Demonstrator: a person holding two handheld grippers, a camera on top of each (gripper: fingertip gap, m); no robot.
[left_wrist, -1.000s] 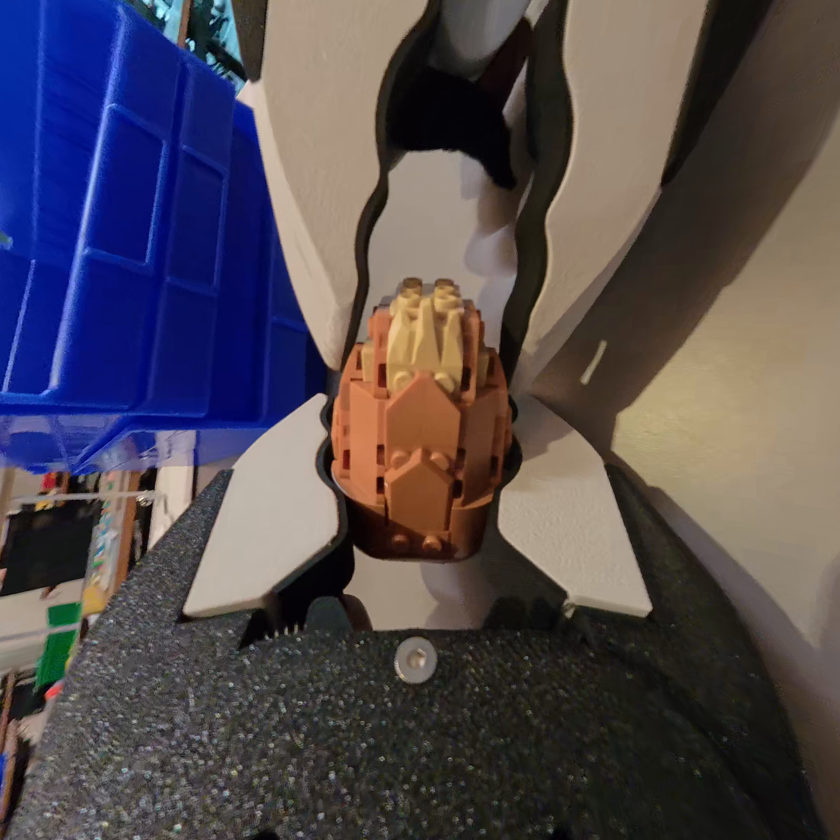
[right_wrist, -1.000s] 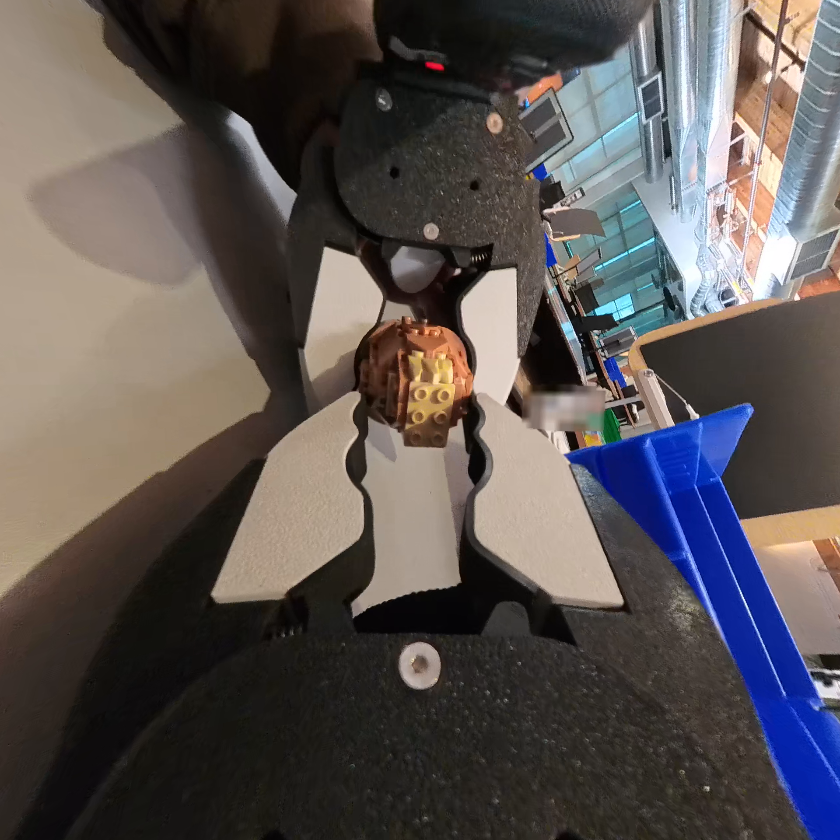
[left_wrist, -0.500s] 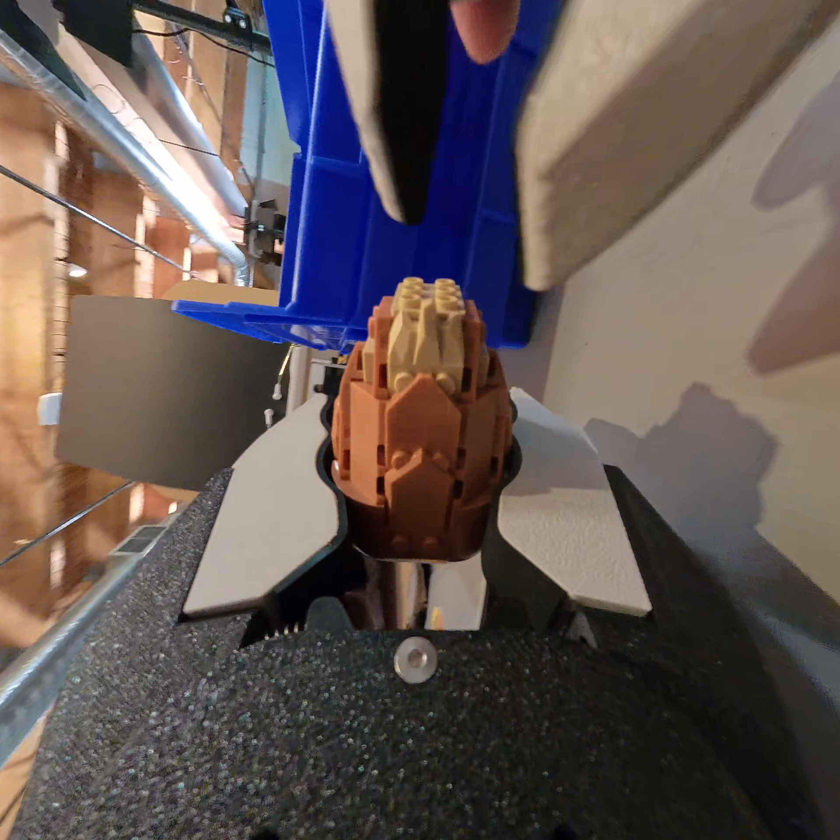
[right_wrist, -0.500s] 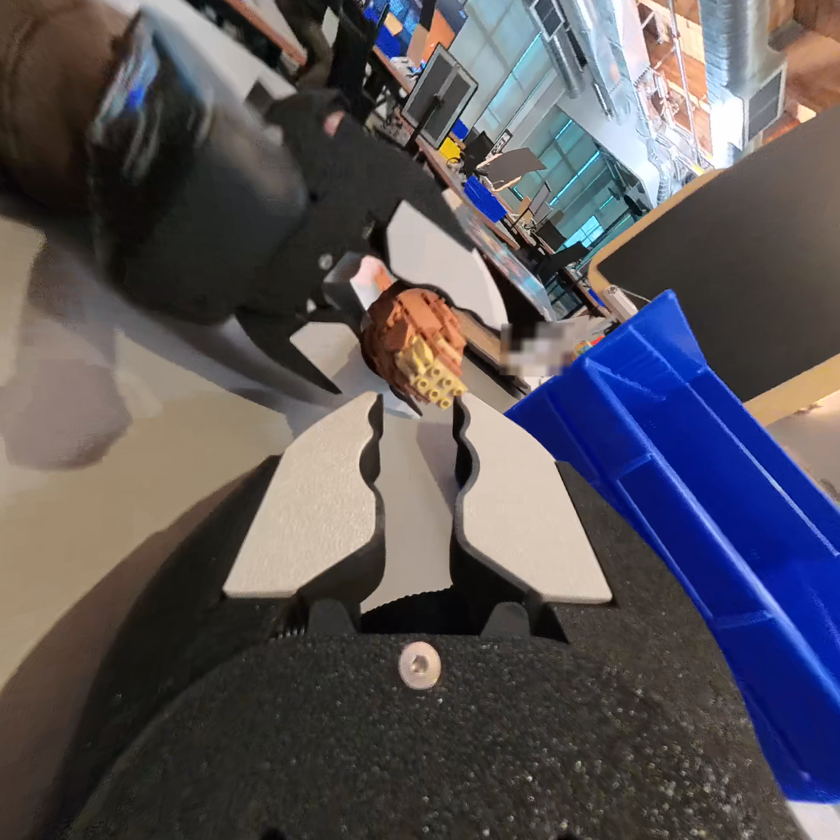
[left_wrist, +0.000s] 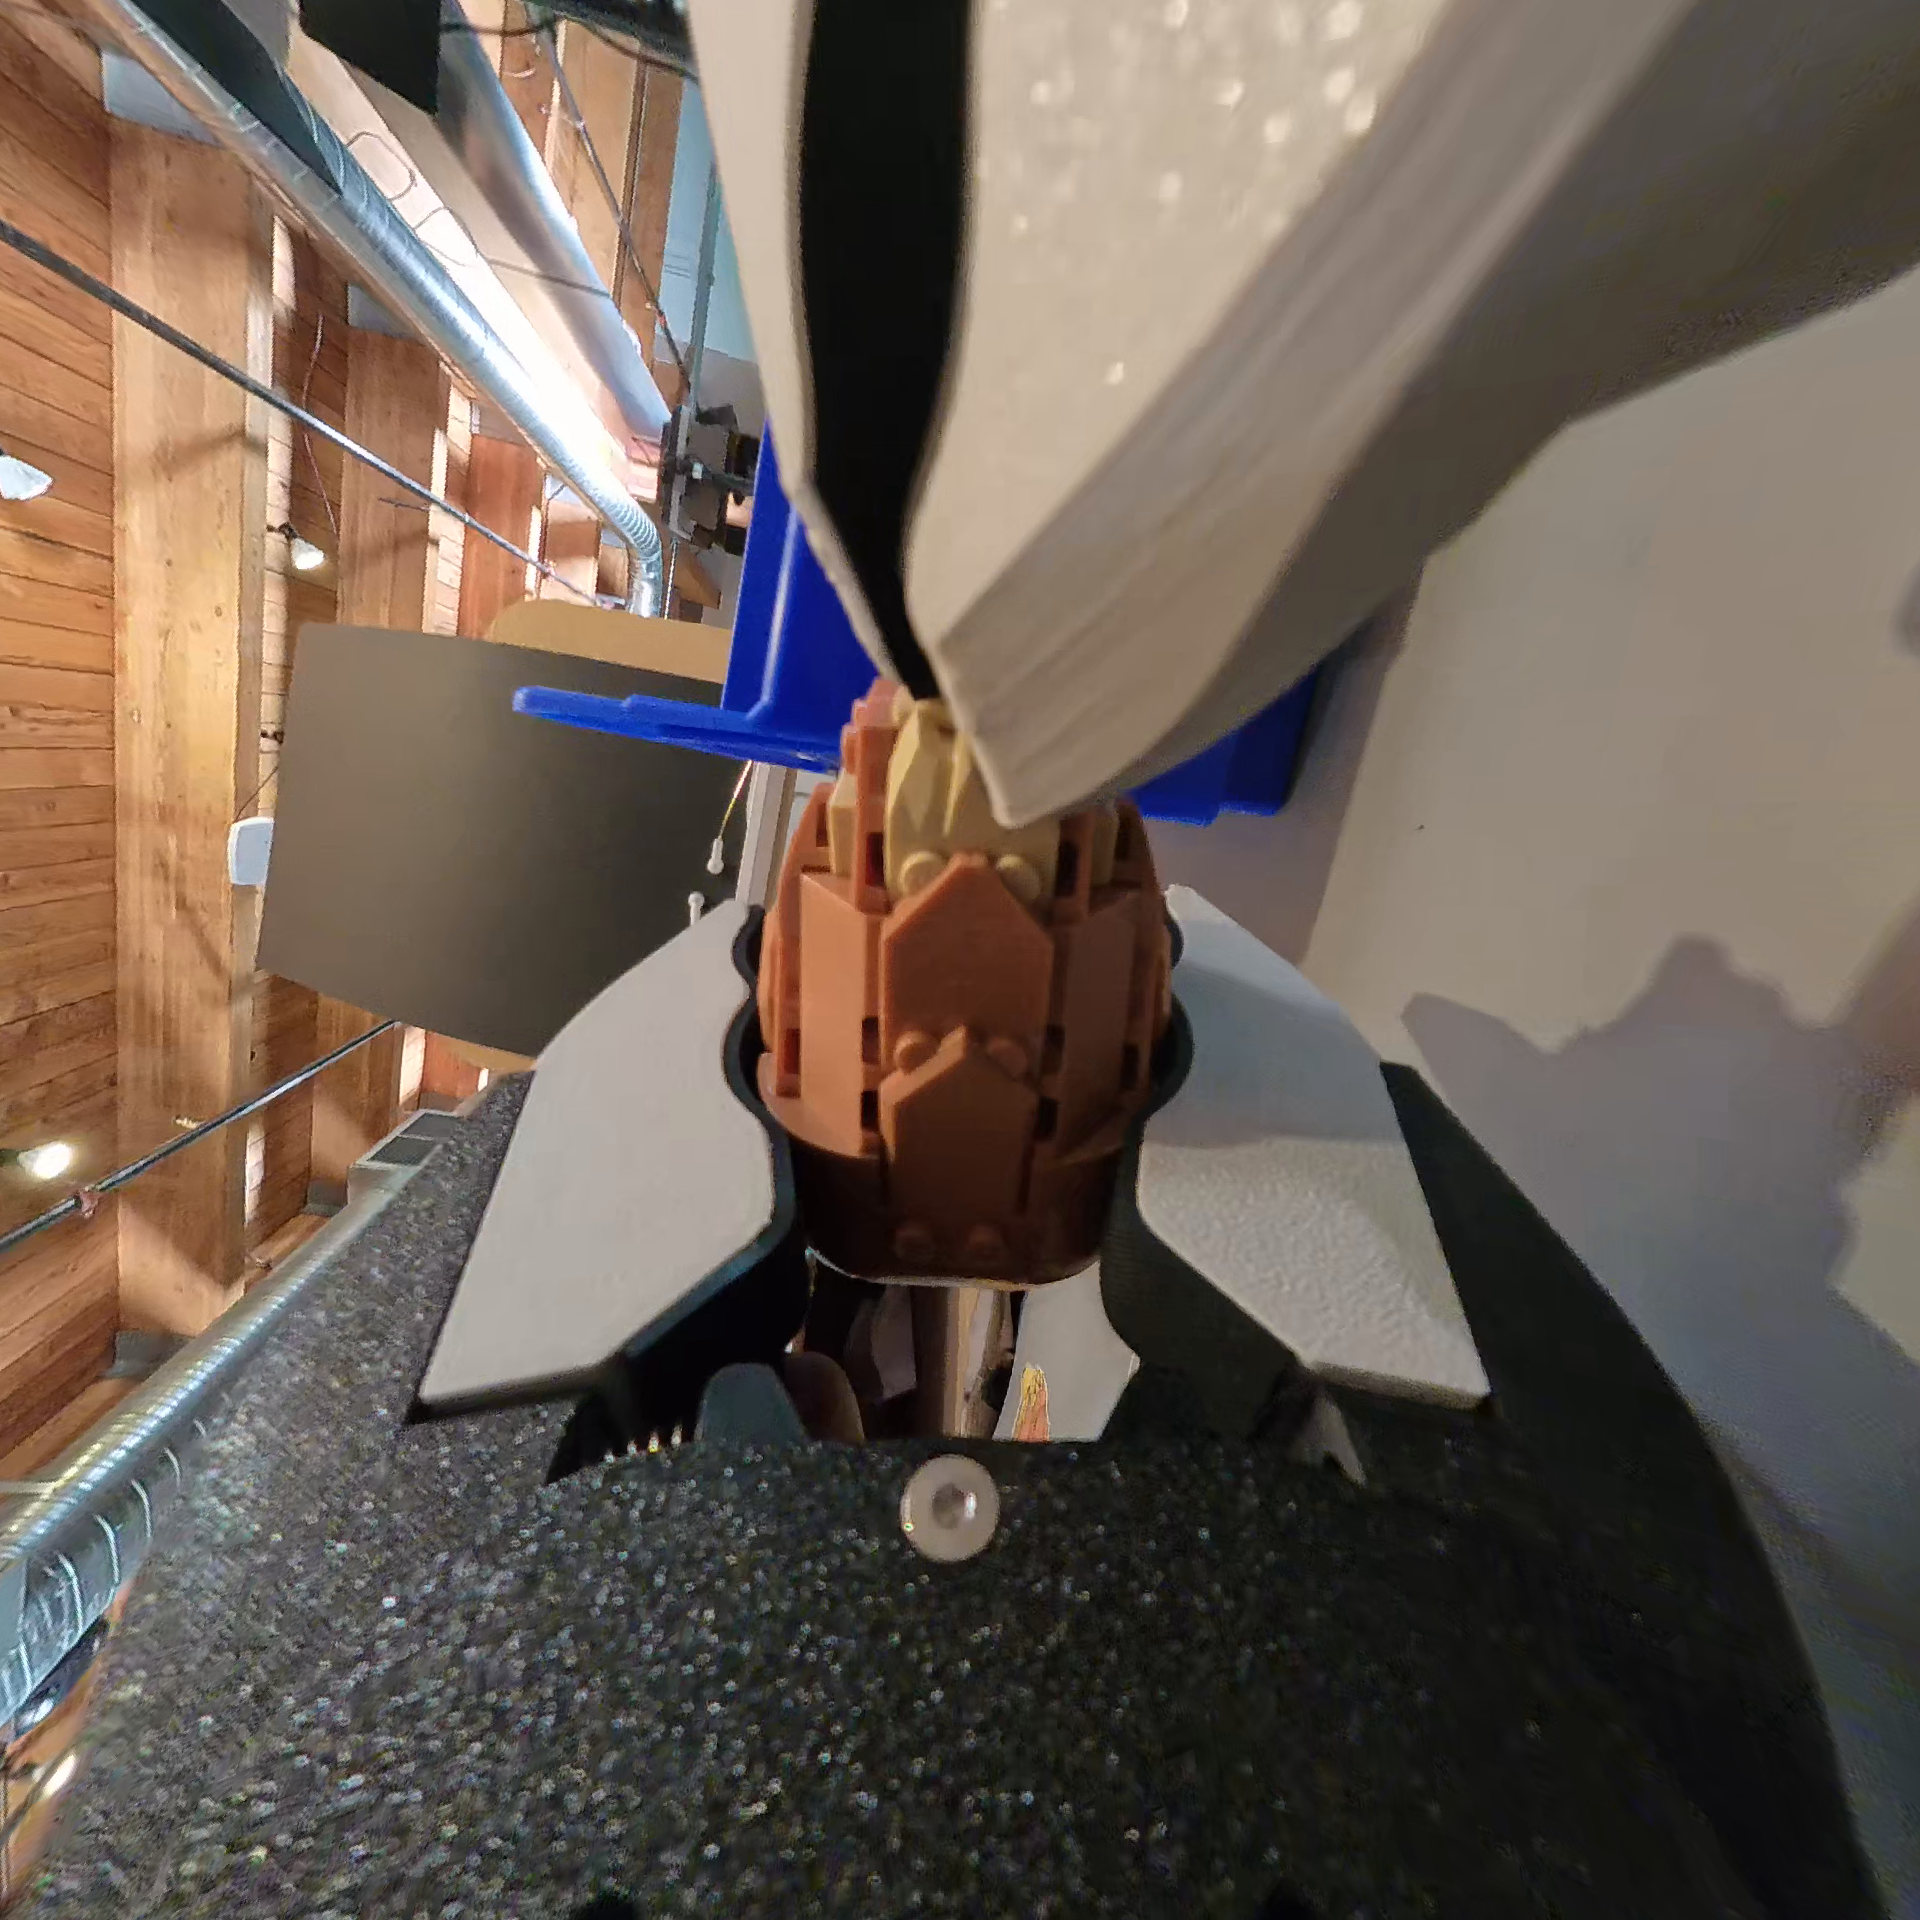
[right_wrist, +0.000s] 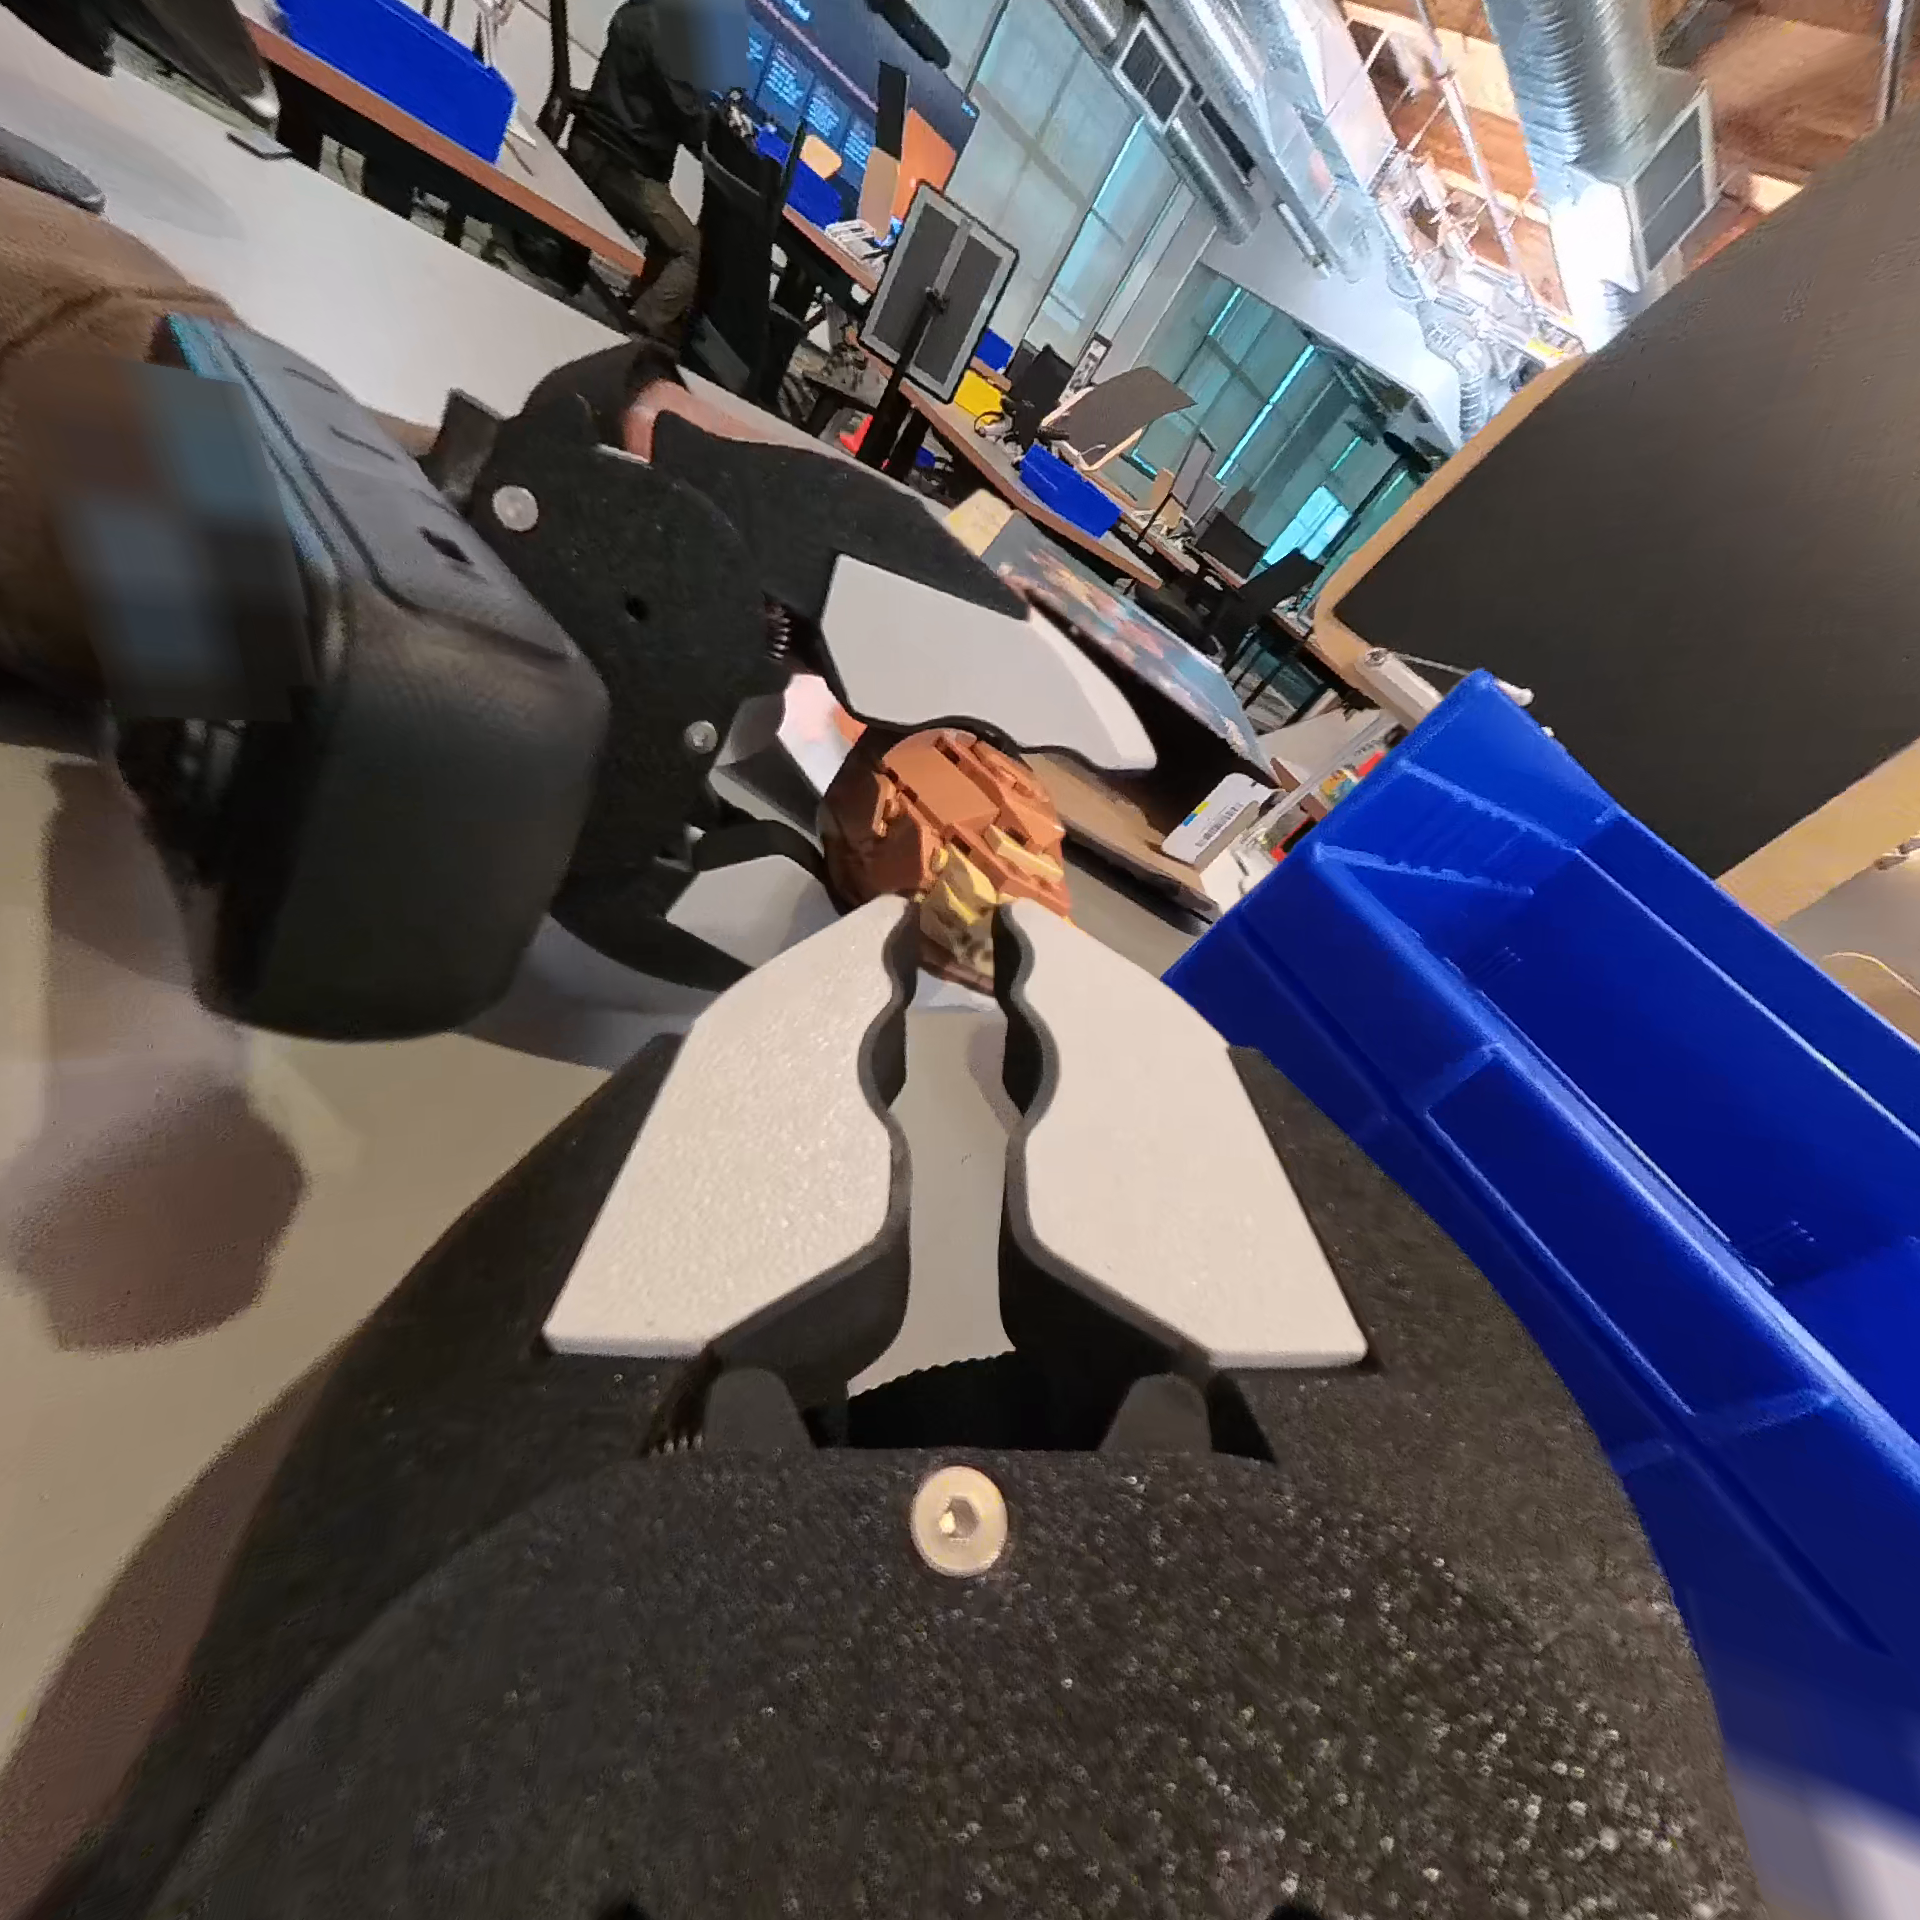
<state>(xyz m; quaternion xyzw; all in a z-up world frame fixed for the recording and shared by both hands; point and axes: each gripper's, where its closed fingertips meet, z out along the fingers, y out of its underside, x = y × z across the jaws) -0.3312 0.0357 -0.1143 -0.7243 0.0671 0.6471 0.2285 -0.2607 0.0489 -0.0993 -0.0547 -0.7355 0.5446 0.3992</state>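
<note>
Brown brick egg (left_wrist: 961, 1060) with tan tip; grey-fingered black claw (right_wrist: 951, 935); blue bin (right_wrist: 1621, 1091).

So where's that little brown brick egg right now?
The brown brick egg sits clamped in the left claw, with the right claw pinching its tan tip, beside the blue bin.

Clamps hard with the left gripper (left_wrist: 961, 935), a black grainy plastic body with two pale grey scalloped fingers, jaws closed round the sides of a brown brick-built egg-shaped model (left_wrist: 956, 1049); lies sideways with a brown-sleeved arm (right_wrist: 73, 281) behind it. Meets that model's tan tip with the matching black-and-grey right gripper (right_wrist: 951, 935), fingers narrowly apart, tips flanking the tip. Cannot tell whether pressing.
</note>
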